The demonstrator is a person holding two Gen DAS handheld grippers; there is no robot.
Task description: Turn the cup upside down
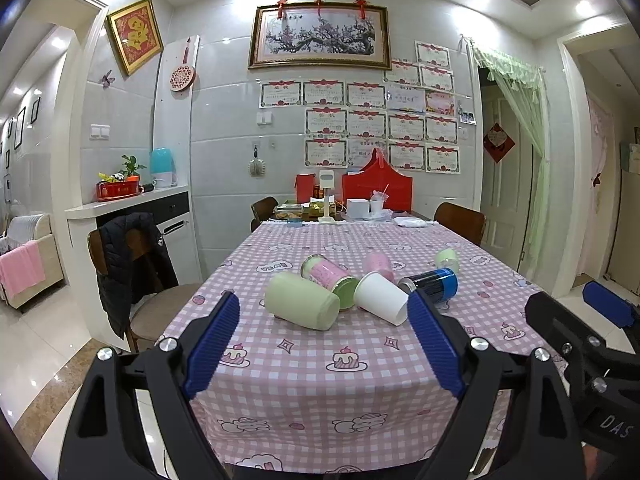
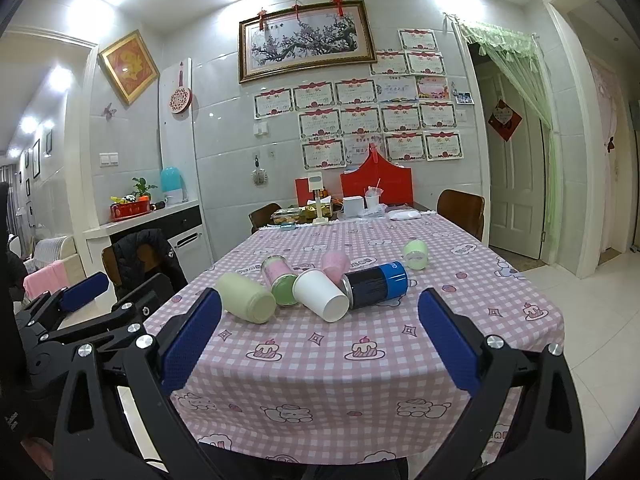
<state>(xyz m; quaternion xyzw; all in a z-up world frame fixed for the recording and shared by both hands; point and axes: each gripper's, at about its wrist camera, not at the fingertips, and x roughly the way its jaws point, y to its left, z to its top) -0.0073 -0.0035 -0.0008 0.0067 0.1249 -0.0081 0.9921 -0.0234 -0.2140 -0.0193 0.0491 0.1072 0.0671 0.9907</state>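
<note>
Several cups lie on their sides in a cluster on the pink checked tablecloth (image 1: 320, 364): a pale green cup (image 1: 302, 300) (image 2: 248, 298), a pink-and-green can (image 1: 330, 276) (image 2: 282, 280), a white paper cup (image 1: 380, 298) (image 2: 320, 296), a pink cup (image 1: 378, 264) (image 2: 335, 265), a black-and-blue can (image 1: 434, 282) (image 2: 376, 282) and a small green cup (image 1: 447, 260) (image 2: 416, 254). My left gripper (image 1: 324, 340) is open and empty, short of the cluster. My right gripper (image 2: 320, 338) is open and empty, also short of it.
Boxes, a cup with straws and a red bag (image 1: 378, 188) crowd the table's far end. Chairs stand at the sides, one with a black jacket (image 1: 132, 264). The right gripper's body shows at the left view's right edge (image 1: 580, 340).
</note>
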